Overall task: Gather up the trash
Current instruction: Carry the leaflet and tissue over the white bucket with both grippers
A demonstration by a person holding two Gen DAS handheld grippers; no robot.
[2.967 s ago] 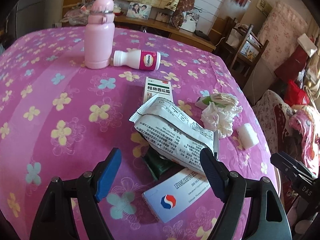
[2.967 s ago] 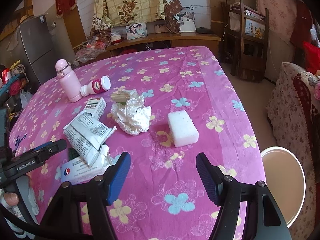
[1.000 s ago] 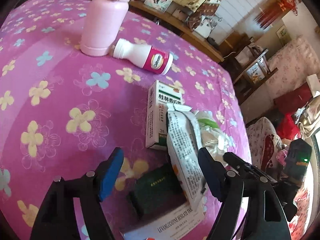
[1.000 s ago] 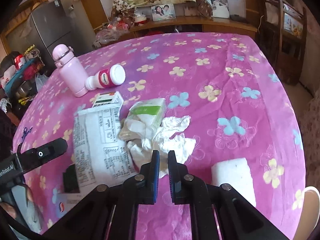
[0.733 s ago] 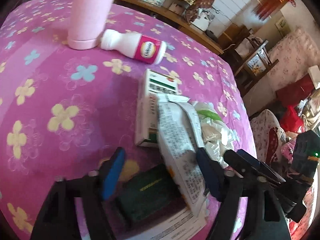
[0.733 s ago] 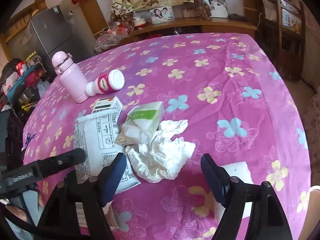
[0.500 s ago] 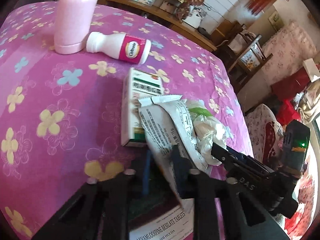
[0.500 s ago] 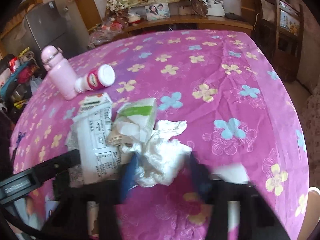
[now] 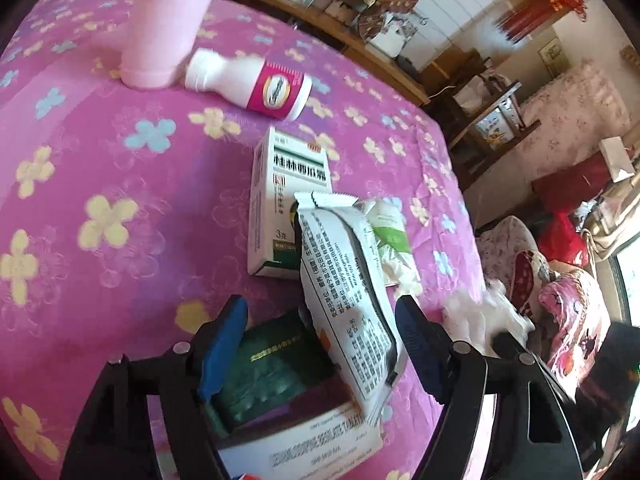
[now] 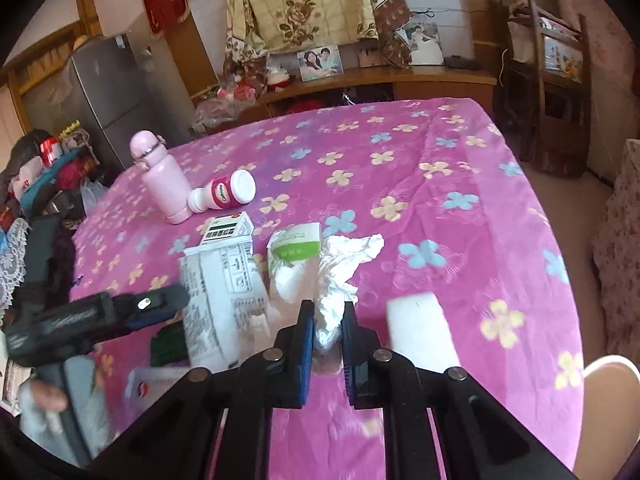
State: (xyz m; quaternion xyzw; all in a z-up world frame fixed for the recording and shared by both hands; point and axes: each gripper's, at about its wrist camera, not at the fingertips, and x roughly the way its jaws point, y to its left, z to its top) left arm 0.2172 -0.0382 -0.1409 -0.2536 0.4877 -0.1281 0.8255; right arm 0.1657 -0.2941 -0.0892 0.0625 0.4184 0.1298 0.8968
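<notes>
My right gripper (image 10: 326, 330) is clenched on the crumpled white tissue (image 10: 340, 276), which lies on the counter (image 10: 460, 168) just left of a white foam block (image 10: 420, 330). My left gripper (image 9: 320, 344) is spread wide around the printed white wrapper (image 9: 348, 300), above a dark green packet (image 9: 268, 368). Beyond sit a white medicine box (image 9: 286, 204), then a white bottle on its side (image 9: 256, 82) touching the upright pink flask (image 9: 168, 28).

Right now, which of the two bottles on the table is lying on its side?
The small white bottle with the magenta label lies on its side, its neck against the base of the taller all-pink bottle, which stands upright.
</notes>
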